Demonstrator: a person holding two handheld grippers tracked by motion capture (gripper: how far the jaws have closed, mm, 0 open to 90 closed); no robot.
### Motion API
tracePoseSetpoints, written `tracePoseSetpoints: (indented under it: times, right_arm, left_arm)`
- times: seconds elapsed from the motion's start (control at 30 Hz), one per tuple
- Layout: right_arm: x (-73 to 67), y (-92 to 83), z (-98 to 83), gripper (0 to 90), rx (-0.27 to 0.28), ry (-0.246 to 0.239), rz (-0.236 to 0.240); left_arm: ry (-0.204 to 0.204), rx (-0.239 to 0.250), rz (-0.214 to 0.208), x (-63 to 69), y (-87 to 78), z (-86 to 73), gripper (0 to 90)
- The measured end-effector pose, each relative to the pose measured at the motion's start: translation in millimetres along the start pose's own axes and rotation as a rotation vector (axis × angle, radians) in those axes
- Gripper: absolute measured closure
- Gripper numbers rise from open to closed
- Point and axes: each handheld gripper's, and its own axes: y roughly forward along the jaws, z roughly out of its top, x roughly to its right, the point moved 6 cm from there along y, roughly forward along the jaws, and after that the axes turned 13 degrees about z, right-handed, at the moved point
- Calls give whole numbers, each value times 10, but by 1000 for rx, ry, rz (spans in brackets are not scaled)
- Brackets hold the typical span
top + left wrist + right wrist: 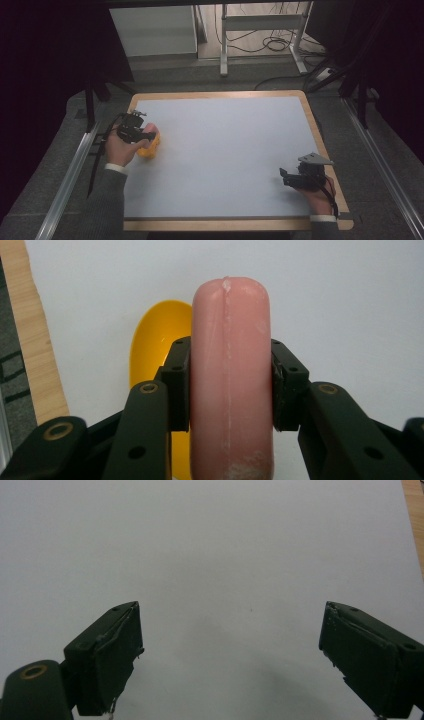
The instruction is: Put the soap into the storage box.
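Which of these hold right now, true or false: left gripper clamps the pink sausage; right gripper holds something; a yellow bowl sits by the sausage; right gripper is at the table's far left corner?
1. The left gripper is shut on the pink sausage. True.
2. The right gripper holds something. False: its jaws stand wide apart with only the white table top between them.
3. A yellow bowl lies just behind the sausage. True, its rim shows beside the sausage.
4. The right gripper is at the far left corner. False: in the high view it is near the right edge, close to the person.
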Motion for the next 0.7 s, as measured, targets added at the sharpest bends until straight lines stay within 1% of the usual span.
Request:
tracePoseSetpoints:
  times: [0.13, 0.23, 0.37, 0.43, 0.53, 0.6, 0.7]
  right_arm:
    - [-1, 2, -1, 101, -1, -1, 1]
    - [-2, 3, -3, 101, -1, -3, 3]
    - [0, 7, -6, 101, -3, 0, 3]
    - [0, 11, -9, 101, -4, -1, 2]
    - [-5, 9, -7, 101, -6, -2, 4]
    - [-5, 9, -6, 101, -4, -4, 5]
    - [-2, 14, -10, 101, -5, -4, 4]
  left_arm:
    - [-5, -21, -9, -24, 87, -29, 601]
    - [-11, -37, 2, -57, 149, -40, 601]
    - [-20, -44, 0, -76, 193, -50, 601]
    - [-20, -53, 4, -87, 223, -63, 601]
    - [-30, -63, -6, -104, 277, -88, 600]
    - [-34, -72, -1, -119, 313, -107, 601]
    - [-38, -80, -4, -130, 352, -130, 600]
